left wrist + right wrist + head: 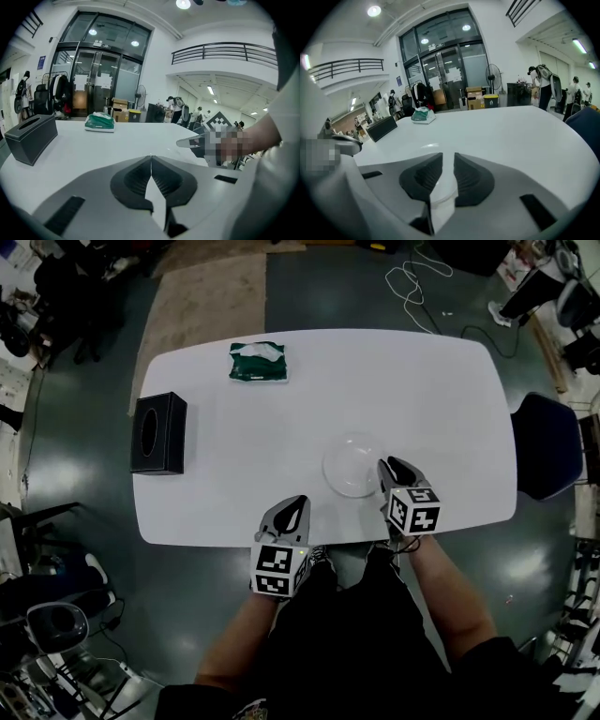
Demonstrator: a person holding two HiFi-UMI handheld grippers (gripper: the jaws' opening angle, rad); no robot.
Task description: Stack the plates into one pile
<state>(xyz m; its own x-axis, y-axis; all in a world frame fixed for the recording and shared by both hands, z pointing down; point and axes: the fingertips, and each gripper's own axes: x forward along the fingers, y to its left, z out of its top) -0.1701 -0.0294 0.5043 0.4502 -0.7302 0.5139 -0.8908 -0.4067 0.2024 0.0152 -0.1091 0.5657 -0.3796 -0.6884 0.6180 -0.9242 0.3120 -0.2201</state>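
Head view: clear plates (353, 465), tissue (262, 353) in green pack (258, 368).

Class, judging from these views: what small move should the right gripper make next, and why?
Probably draw the right gripper back from the clear round plates: its jaws stand apart at their rim, pressing on nothing, and no other plate shows on the white table.
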